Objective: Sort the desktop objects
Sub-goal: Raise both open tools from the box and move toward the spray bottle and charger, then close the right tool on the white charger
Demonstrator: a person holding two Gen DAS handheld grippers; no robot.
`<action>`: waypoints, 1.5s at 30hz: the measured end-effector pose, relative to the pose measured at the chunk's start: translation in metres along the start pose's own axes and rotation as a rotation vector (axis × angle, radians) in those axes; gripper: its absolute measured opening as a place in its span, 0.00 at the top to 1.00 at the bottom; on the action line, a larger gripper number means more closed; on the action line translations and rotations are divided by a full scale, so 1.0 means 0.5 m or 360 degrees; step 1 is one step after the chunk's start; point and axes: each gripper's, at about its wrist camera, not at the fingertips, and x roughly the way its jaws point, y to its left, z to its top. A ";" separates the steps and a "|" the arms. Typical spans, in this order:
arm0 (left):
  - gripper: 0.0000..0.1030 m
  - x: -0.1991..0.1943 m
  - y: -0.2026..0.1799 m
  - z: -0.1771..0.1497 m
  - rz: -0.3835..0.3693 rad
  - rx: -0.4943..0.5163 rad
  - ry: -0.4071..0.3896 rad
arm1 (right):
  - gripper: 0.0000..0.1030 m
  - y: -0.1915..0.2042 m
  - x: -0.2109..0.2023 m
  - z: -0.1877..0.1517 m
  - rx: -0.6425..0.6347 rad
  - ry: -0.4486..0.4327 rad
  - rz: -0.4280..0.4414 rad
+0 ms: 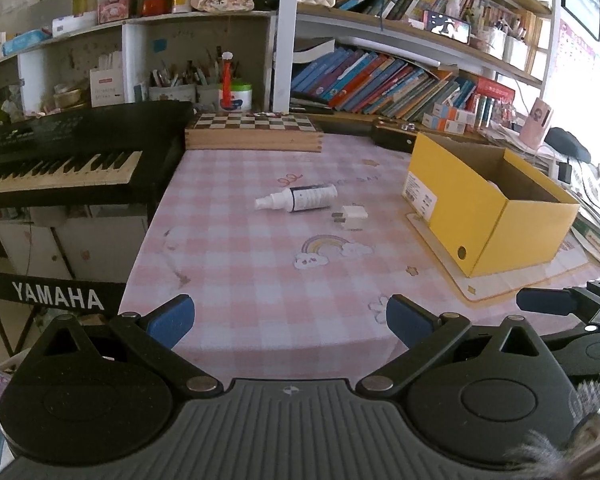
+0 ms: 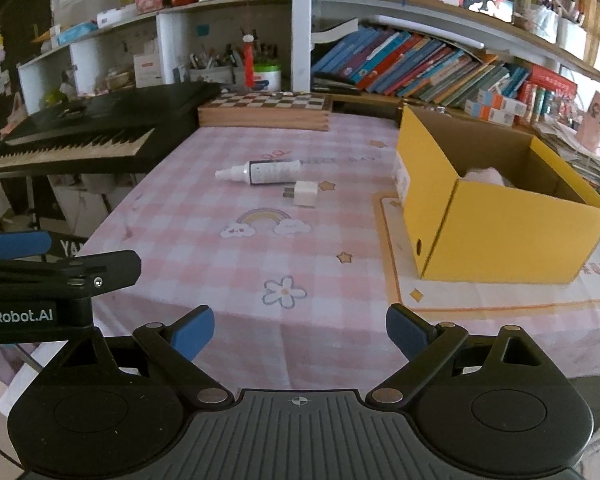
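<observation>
A: What sits farthest left?

B: A black keyboard (image 1: 72, 160) on its stand, against the left edge of the surface (image 1: 236, 264), which wears a pink checked cloth. Behind, at the back edge, lies a wooden chessboard box (image 1: 252, 130)

A: And the left gripper (image 1: 290, 326)?

B: Low over the near edge, blue pads spread wide, nothing between them. In the right wrist view it shows at the left border, side on

A: What is there to sort?

B: Mid-surface, a white spray bottle (image 1: 298, 198) lies on its side, nozzle pointing left. Just beside it, nearer us and a little right, is a white plug adapter (image 1: 352, 216), prongs facing left. I cannot tell whether the two touch. Both are well apart from either gripper

A: Further right?

B: A yellow cardboard box (image 2: 496, 232), open on top, stands on a pale mat with an orange border (image 2: 500, 296). Something pale pink shows inside, too hidden to name

A: The right gripper (image 2: 300, 338)?

B: Also over the near edge, jaws spread wide and empty, aimed at a flower printed on the cloth
</observation>
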 end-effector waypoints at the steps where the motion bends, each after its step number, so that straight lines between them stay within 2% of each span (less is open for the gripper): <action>1: 0.00 0.007 0.000 0.005 0.0001 -0.0002 -0.0002 | 0.08 -0.002 0.009 0.006 -0.0002 0.0004 0.0008; 10: 0.00 0.089 0.003 0.057 -0.0004 -0.0039 -0.0007 | 0.08 -0.017 0.091 0.061 -0.0049 0.0049 0.0051; 24: 0.00 0.241 0.016 0.161 0.0109 -0.0082 0.0030 | 0.10 -0.032 0.234 0.137 -0.0137 0.0027 0.0072; 25: 0.00 0.251 0.016 0.169 0.0120 -0.0085 0.0033 | 0.15 -0.032 0.246 0.143 -0.0137 0.0025 0.0068; 32: 0.00 0.297 0.023 0.202 0.0188 -0.0067 0.0070 | 0.22 -0.028 0.328 0.173 -0.0067 0.0051 0.0077; 34: 0.00 0.307 0.026 0.208 0.0208 -0.0057 0.0086 | 0.28 -0.026 0.350 0.179 -0.0056 0.0071 0.0099; 38: 0.00 0.323 0.030 0.216 0.0235 -0.0050 0.0111 | 0.33 -0.024 0.389 0.186 -0.0034 0.0113 0.0112; 41: 0.00 0.335 0.030 0.219 0.0244 -0.0043 0.0132 | 0.43 -0.025 0.406 0.186 -0.0031 0.0118 0.0116; 42: 0.00 0.339 0.031 0.220 0.0245 -0.0040 0.0137 | 0.52 -0.027 0.406 0.186 -0.0038 0.0106 0.0122; 43: 0.00 0.344 0.030 0.221 0.0242 -0.0035 0.0142 | 0.57 -0.031 0.406 0.188 -0.0035 0.0102 0.0131; 45: 0.00 0.354 0.028 0.223 0.0226 -0.0022 0.0147 | 0.58 -0.043 0.407 0.190 -0.0002 0.0106 0.0154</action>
